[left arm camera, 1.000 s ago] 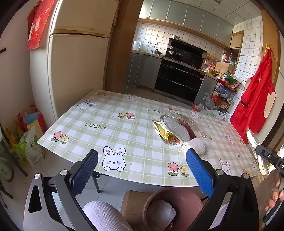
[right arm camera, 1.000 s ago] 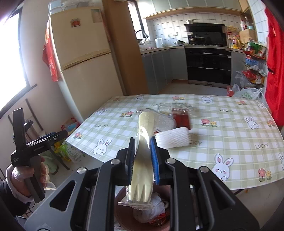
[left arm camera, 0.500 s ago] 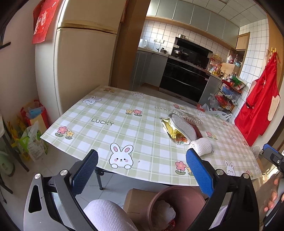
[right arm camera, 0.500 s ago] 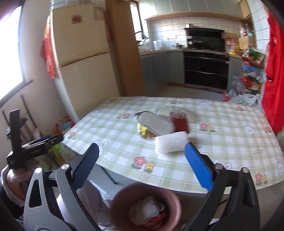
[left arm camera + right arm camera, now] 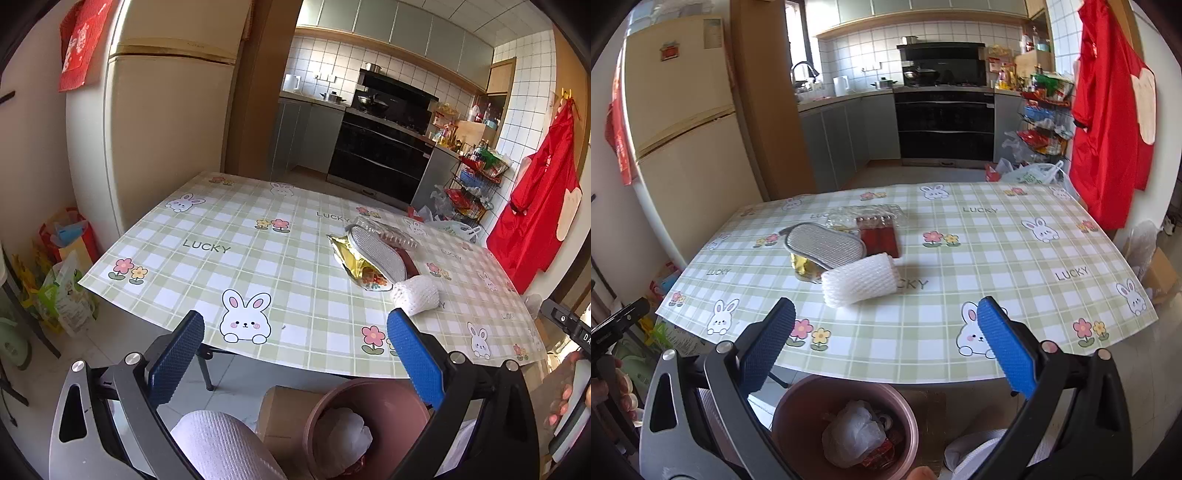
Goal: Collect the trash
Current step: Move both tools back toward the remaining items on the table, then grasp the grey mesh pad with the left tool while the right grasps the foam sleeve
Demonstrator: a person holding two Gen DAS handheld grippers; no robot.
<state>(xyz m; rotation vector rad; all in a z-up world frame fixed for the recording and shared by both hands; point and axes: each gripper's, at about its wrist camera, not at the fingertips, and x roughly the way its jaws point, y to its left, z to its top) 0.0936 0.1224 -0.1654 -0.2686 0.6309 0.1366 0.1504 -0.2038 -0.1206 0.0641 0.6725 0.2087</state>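
White foam netting (image 5: 860, 282), rolled into a sleeve, lies on the checked bench (image 5: 1015, 258) nearest the front edge, touching a small heap behind it: a silver-faced pouch (image 5: 825, 247) resting on a gold wrapper (image 5: 803, 266), a dark red packet (image 5: 879, 240) to its right, and a clear plastic tray (image 5: 864, 215) at the far side. The brown bin (image 5: 794, 417) stands on the floor just below the near edge, probably so that each piece needs only a short carry off the bench. It already holds a crumpled white bag (image 5: 855, 435) and some red scraps whose kind I cannot make out. The right tongs (image 5: 886, 343) have just been opening and now stand spread wide with nothing between the blue pads, over the bin and pointing towards the foam sleeve, likely the next pick. The left tongs (image 5: 295, 354) are also released and empty, held near the front edge on the left side of the heap. Hidden or unclear: the wrapper's print is mostly covered, the tray's contents are lost in glare, the bin's bottom is out of sight, and a cardboard box (image 5: 284, 413) beside it is cut off by the left tongs. The person shows only as fingers (image 5: 559, 406) at the picture edges.
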